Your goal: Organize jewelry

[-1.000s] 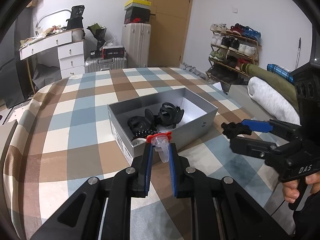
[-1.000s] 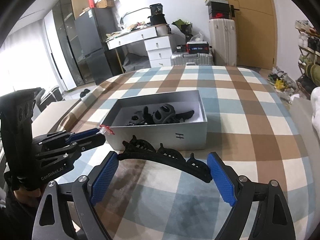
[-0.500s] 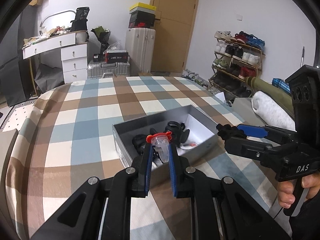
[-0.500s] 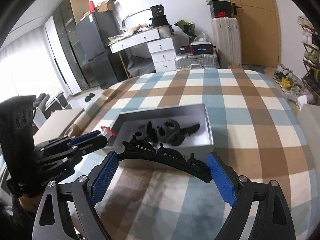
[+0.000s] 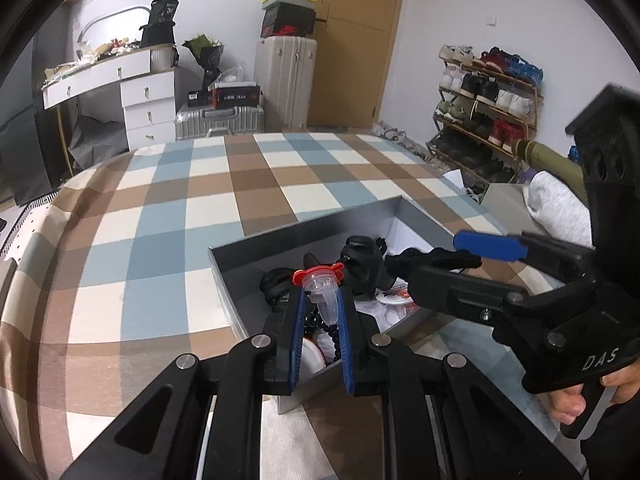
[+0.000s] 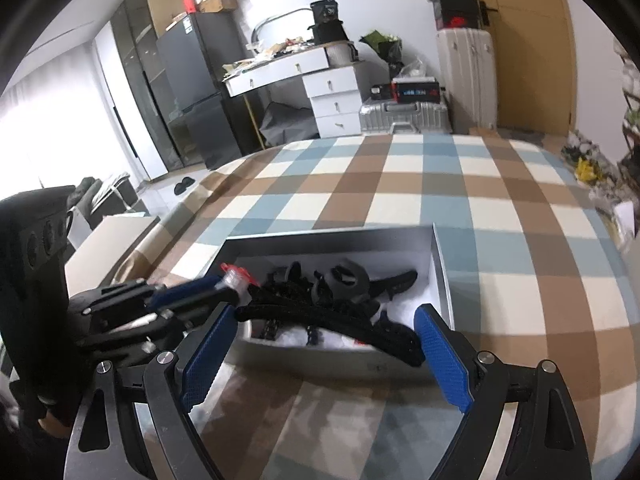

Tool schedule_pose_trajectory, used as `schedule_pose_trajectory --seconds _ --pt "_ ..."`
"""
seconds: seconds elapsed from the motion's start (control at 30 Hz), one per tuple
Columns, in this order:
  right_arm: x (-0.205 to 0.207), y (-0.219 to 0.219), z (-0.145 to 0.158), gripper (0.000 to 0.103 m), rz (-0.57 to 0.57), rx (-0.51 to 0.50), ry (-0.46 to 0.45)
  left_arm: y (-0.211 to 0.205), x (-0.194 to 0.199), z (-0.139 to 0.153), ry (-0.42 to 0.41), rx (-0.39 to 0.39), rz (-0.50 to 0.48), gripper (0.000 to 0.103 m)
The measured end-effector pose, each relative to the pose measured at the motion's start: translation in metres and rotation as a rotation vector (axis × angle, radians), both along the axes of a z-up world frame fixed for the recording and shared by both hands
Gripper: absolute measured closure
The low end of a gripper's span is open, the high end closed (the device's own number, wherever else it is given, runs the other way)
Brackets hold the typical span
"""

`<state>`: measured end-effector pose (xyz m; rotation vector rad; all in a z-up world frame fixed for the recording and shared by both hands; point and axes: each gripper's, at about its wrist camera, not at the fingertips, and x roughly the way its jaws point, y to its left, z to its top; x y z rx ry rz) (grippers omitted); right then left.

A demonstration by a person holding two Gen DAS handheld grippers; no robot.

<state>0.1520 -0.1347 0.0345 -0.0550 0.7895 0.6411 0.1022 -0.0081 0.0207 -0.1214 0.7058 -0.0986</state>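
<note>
Currently left claw [image 5: 320, 300] clamped on clear red-capped vial [image 5: 320, 287], right claw [image 6: 324, 340] pinching long black hair clip [image 6: 332, 320] end to end, both above grey box [image 6: 442, 264] of black clips, checked surface [image 6: 400, 184] beneath.

Even indoor light; window [image 6: 36, 128] glare blows out far left of the jaws. Fisheye edges bend, vignette black; slight blur.
</note>
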Motion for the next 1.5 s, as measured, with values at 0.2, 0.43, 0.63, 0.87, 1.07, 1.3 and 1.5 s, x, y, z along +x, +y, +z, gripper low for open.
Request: schedule_pose_trajectory --seconds 0.2,0.43,0.63,0.87,1.07,1.3,1.5 --pt "0.013 0.006 -0.004 0.037 -0.003 -0.028 0.034 -0.004 0.001 0.000 0.008 0.014 -0.007 0.092" --pt "0.017 -0.002 -0.012 0.039 -0.004 -0.022 0.078 -0.002 0.002 0.000 0.011 0.072 -0.001 0.092" --pt "0.005 0.010 -0.017 0.041 0.064 -0.039 0.103 0.007 0.005 -0.001 0.030 0.066 0.009 0.092" --pt "0.002 0.008 -0.013 0.041 0.053 -0.018 0.104 0.008 0.001 0.001 0.031 0.037 0.002 0.092" --pt "-0.013 0.002 -0.001 0.041 0.043 -0.043 0.023 0.005 -0.005 0.005 0.018 0.006 -0.007 0.089" --pt "-0.024 -0.012 0.005 0.036 -0.004 -0.022 0.001 0.004 -0.018 0.016 -0.033 -0.001 0.017 0.031" --pt "-0.042 -0.029 0.015 0.002 -0.051 0.009 -0.067 0.005 -0.036 0.025 -0.084 -0.006 0.072 0.013"
